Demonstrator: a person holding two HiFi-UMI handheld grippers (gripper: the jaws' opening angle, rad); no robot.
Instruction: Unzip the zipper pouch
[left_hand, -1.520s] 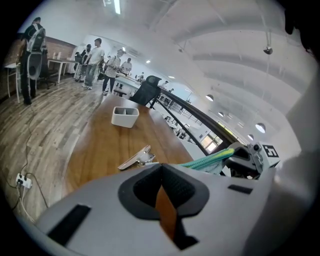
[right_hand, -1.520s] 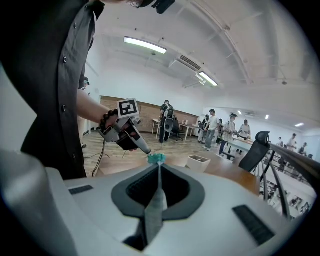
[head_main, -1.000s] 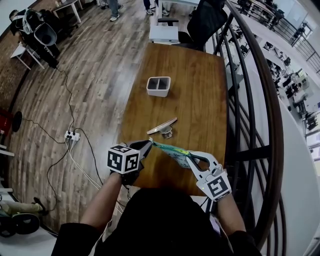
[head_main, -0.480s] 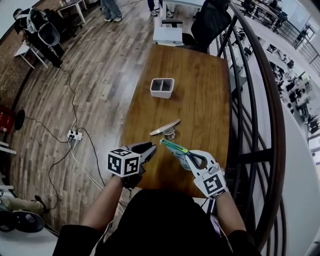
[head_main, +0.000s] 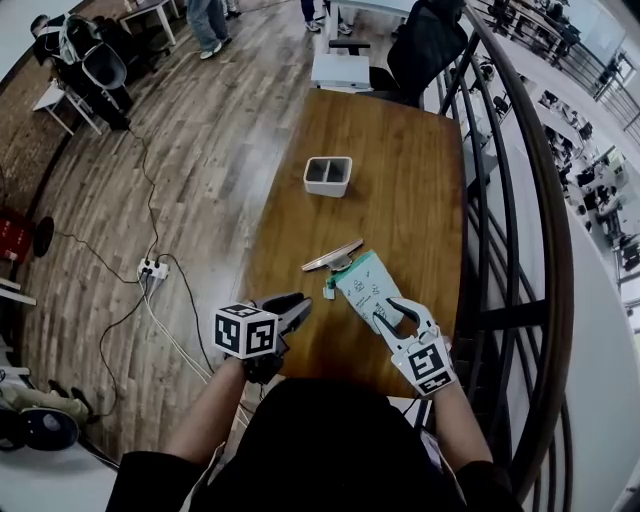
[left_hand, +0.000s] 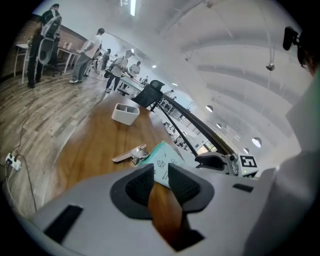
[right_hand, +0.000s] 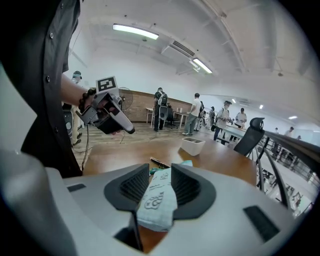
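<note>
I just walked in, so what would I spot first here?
The pale mint-green zipper pouch lies flat on the brown wooden table, its near end between the jaws of the right gripper, which have just been opening. Farther along stands a white two-compartment box.

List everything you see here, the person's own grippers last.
Table: one, brown wood, centre.
Container: one, white, two compartments, far part of table.
Clip: one, metal, mid-table, by the pouch's far end.
Pouch: one, pale green, lying flat on table.
Chair: one, black, beyond table.
Power strip: one, white, floor at left.
Railing: one, dark, right of table.
Left gripper: one, jaws have just been opening, nothing between them.
Right gripper: one, jaws have just been opening, pouch's near end between them.
</note>
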